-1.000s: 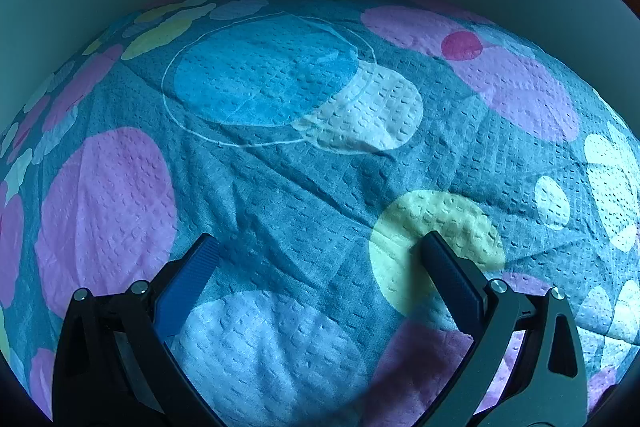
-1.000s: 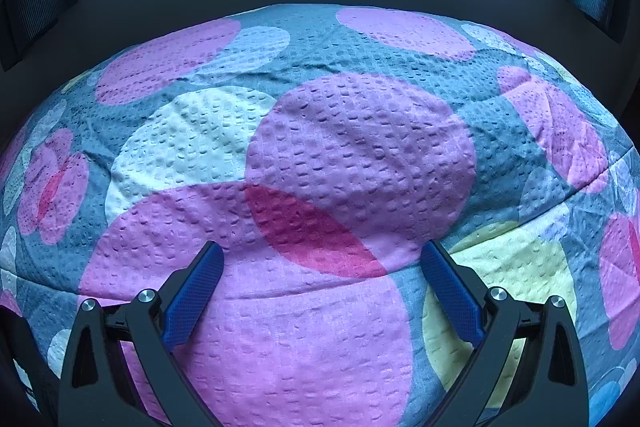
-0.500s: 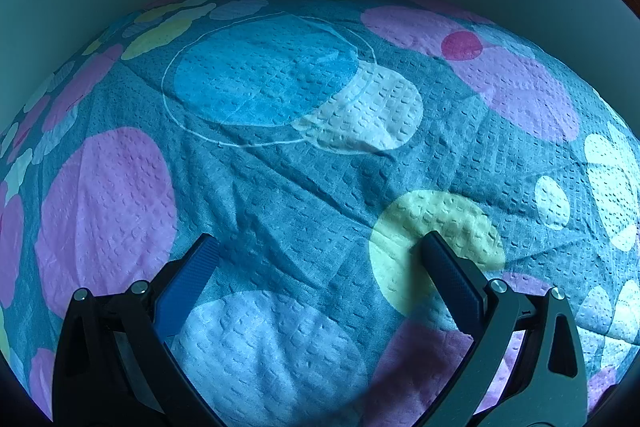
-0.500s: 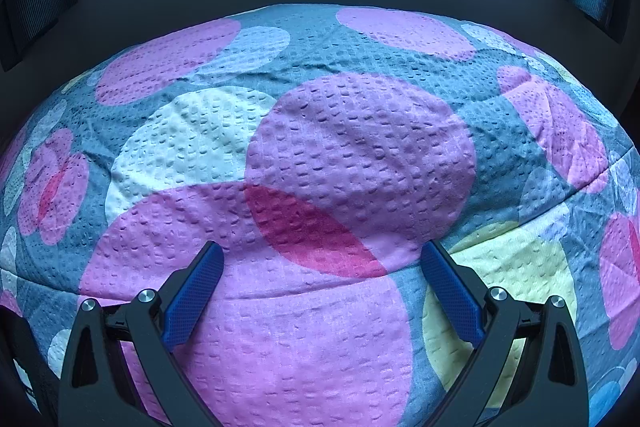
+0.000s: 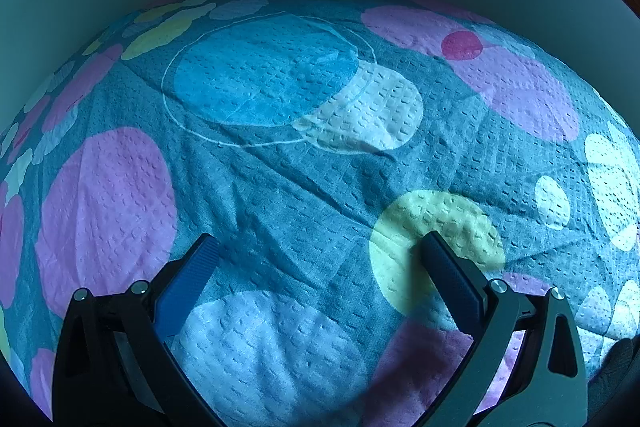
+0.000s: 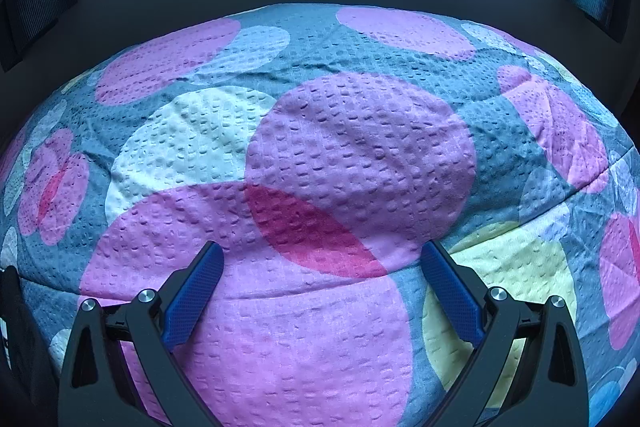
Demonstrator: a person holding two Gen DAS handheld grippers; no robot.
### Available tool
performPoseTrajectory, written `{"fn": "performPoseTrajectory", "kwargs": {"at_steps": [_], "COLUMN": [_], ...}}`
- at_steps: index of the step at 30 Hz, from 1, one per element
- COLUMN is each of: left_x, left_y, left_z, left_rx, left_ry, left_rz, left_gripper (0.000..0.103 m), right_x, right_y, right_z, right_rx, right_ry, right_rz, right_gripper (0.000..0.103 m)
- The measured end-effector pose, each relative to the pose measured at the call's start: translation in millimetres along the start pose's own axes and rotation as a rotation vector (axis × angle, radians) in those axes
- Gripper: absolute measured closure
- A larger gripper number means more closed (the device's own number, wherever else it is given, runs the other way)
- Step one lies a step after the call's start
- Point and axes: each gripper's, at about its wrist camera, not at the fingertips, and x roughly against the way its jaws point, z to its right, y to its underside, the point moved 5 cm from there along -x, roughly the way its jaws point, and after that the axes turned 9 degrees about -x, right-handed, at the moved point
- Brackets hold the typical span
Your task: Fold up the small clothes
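Both grippers spread, holding nothing: left gripper and right gripper hover over the bedspread. No small clothes visible in either view. Risk: closing now I'd pinch bedspread, since it's all that's underfinger.

We see no small clothes in either view. Only the bedspread fills both of them: a teal, puckered cloth printed with large pink, white, yellow and blue circles, lying spread flat over the bed with faint creases.
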Motion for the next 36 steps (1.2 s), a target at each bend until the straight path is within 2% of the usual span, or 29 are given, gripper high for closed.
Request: {"fn": "performPoseTrajectory", "kwargs": {"at_steps": [36], "left_x": [1.2], "left_y": [-0.4], "left_z": [-0.2], "left_rx": [-0.001], "left_ry": [-0.002], "left_rz": [-0.002], "left_gripper": [0.002], "right_x": [-1.6], "right_y": [-6.8], "right_z": [2.4], "right_rx": [0.000], "right_ry": [-0.004], "right_rz": [-0.001], "right_gripper": [0.005]}}
